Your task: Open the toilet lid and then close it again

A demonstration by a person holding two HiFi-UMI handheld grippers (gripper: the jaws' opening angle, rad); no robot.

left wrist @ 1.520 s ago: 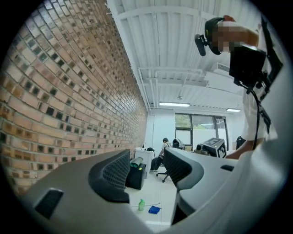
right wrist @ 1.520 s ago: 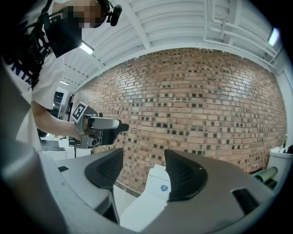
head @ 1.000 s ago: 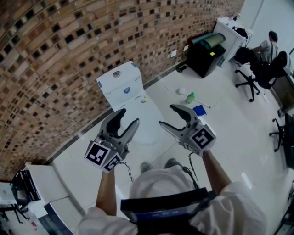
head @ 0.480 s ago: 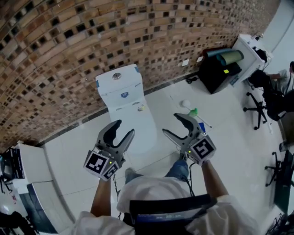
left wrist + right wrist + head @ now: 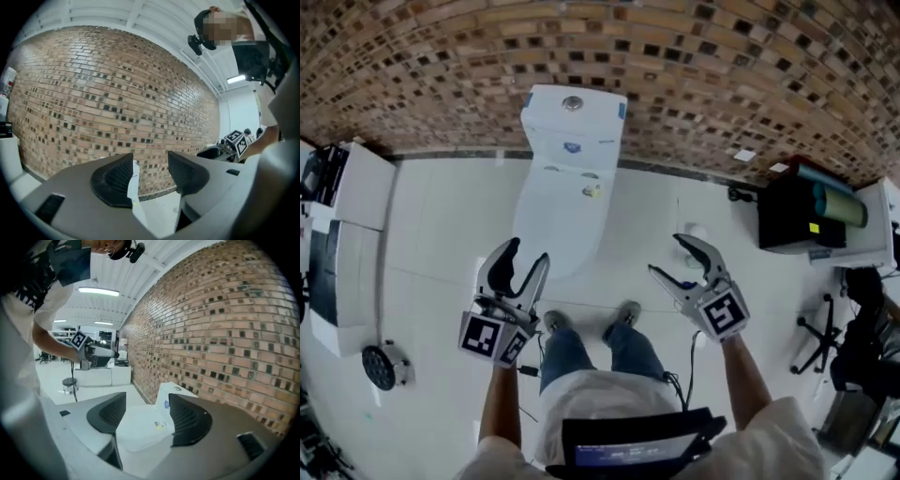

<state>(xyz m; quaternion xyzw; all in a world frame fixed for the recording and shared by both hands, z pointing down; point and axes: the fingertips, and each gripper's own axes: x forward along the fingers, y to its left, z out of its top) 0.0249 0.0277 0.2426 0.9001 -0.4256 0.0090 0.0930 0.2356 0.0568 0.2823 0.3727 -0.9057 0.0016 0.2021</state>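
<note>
At the very start, with the toilet lid (image 5: 555, 220) shut on the toilet (image 5: 572, 117) at the floor's (image 5: 441, 234) far edge, left hand-held gripper (image 5: 528, 253) and right hand-held gripper (image 5: 667, 255) released, empty, short of its front rim; lifting and lowering yet to do.

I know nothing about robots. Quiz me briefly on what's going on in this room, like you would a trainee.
1. True or false: the lid of the white ceramic toilet is down.
2. What does the grey two-jaw left gripper hold? A) a brush B) nothing C) the lid
3. Fill in: the toilet stands against a brown ___ wall.
Key: 1 true; 2 B; 3 brick.
</note>
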